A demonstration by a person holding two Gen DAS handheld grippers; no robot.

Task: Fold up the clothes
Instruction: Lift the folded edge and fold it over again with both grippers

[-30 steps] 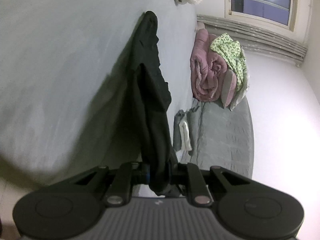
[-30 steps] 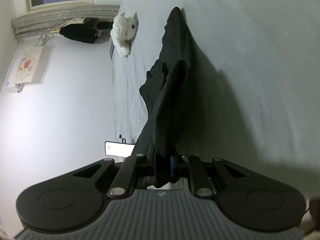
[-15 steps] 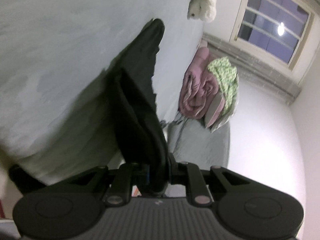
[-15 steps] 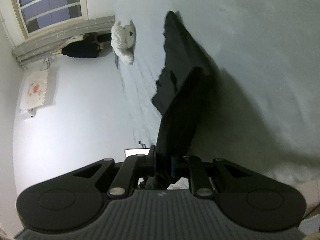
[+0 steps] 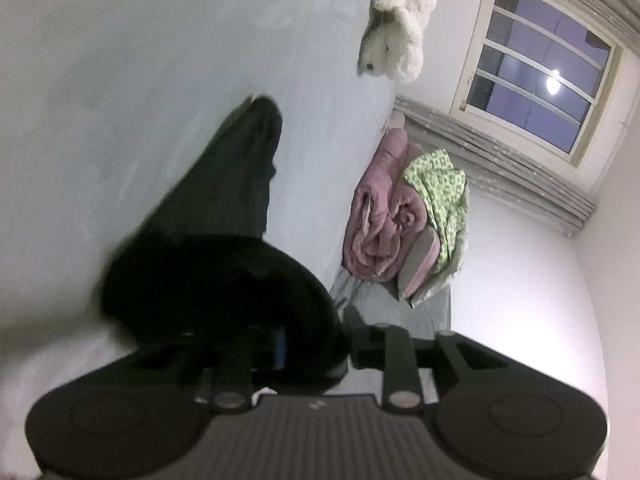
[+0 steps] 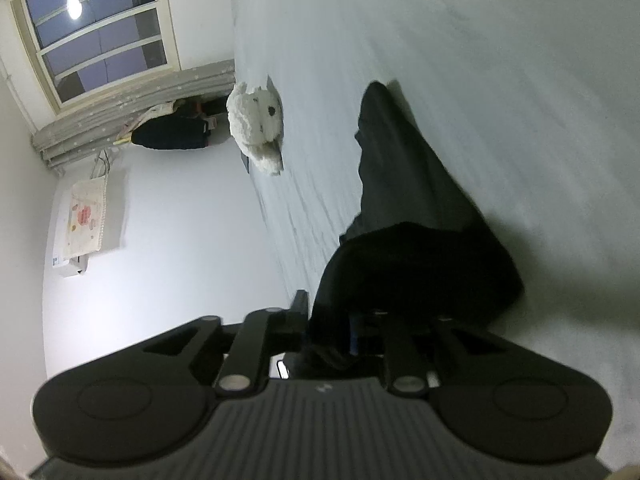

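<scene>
1. The left gripper's (image 5: 310, 350) fingers (image 5: 362, 344) pinch a black garment (image 5: 224, 248), bunched right over them.
2. Ahead of the fingers, it trails across the pale bed (image 5: 120, 80).
3. Beyond, to the right: a white plush toy (image 5: 398, 46), a rolled pink quilt (image 5: 380, 220).

One black garment (image 5: 224, 248), one white plush toy (image 5: 396, 28), one pink rolled quilt (image 5: 384, 220), one window (image 5: 540, 84), two grippers

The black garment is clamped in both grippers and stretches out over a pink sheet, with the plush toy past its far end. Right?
Not quite: the sheet is white, as the right wrist view shows. The black garment, both grippers and the plush toy are as stated.
</scene>
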